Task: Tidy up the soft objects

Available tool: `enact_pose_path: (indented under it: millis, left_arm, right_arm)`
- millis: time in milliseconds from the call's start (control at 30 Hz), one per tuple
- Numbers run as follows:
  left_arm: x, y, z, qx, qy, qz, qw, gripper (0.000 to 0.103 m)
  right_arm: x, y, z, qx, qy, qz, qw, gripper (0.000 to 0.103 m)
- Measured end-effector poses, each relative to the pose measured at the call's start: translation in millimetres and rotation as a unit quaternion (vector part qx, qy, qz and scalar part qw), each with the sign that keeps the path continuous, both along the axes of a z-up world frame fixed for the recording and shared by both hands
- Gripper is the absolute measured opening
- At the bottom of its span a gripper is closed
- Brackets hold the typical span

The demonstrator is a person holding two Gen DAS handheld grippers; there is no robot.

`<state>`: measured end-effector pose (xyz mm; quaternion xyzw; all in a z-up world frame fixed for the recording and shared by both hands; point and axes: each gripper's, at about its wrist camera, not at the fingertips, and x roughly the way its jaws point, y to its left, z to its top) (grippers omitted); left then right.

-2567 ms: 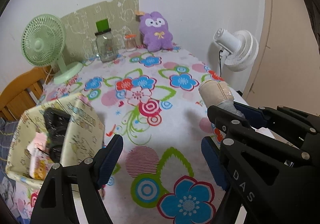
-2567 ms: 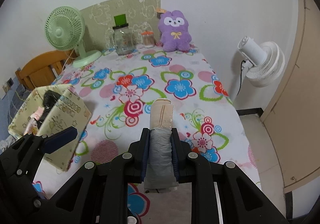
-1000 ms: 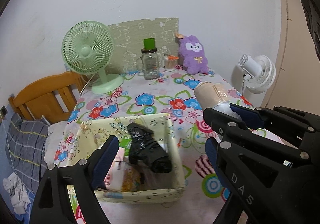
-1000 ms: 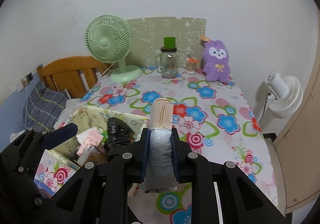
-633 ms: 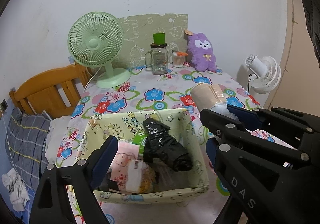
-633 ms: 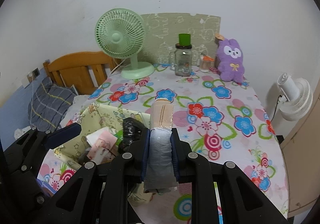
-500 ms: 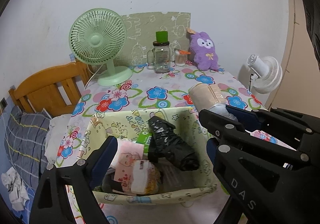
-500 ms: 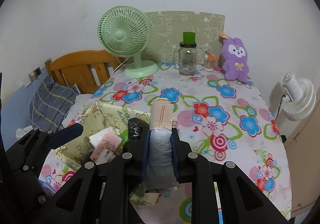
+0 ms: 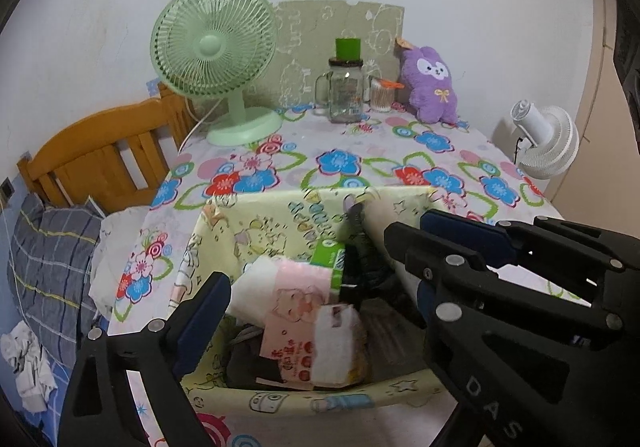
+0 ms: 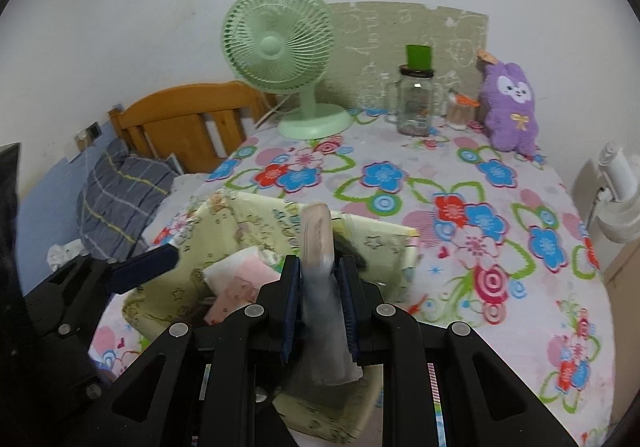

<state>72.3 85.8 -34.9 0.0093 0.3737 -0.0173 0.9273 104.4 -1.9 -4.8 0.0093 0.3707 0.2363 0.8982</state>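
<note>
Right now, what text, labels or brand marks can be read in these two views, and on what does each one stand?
"DAS": raised letters on the black body of the left hand-held gripper.
Red characters on the pink tissue pack in the fabric basket: too blurred to read.
Printed words on the basket's lining: not legible.
Marks on the green pack: too small to read.
Printing on the glass jar: unreadable.

— What sort of place is this?
— A home, a bedroom by the look of it: a wooden bed headboard (image 9: pixel 100 155) with a plaid pillow (image 9: pixel 48 271).
— And the table (image 10: pixel 460 183)?
— Flowered cloth, a green desk fan (image 10: pixel 280 59), a purple plush bunny (image 10: pixel 510 107), a glass jar (image 9: pixel 346 91).
</note>
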Motion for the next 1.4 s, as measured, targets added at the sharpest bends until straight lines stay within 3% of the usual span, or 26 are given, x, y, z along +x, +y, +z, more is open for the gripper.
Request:
enact_pose_path:
  millis: [367, 433, 500, 567, 1000, 1400]
  left_arm:
    - [0.9, 10.1, -11.4, 0.001, 0.018, 0.01, 0.9998, 0.095]
    - [0.3, 8.5, -10.7, 0.0, 0.017, 0.008, 0.9998, 0.095]
    - [-0.7, 6.0, -8.3, -0.004, 0.012, 0.004, 0.9999, 0.096]
    - [-2.2, 2.9, -5.2, -0.008, 0.006, 0.0, 0.9999, 0.097]
    - [-3.3, -24.4, 4.9, -0.01, -0.011, -0.019, 0.9997, 0.098]
    - [-9.7, -56.7, 17.0, 0.001, -0.024, -0.03, 0.9993, 0.098]
  right_arm:
    - [3.9, 16.3, -15.5, 0.014, 0.03, 0.024, 0.999, 0.023]
    - [3.1, 15.5, -14.4, 0.007, 0.025, 0.022, 0.999, 0.029]
    - [2.3, 13.5, -11.3, -0.004, 0.013, 0.008, 1.0, 0.059]
    - [0.5, 7.9, -8.3, -0.002, 0.002, -0.004, 1.0, 0.069]
    - [-5.5, -27.5, 1.5, -0.014, -0.027, -0.057, 0.998, 0.094]
    - [-14.6, -66.6, 6.4, -0.008, -0.031, -0.101, 0.994, 0.097]
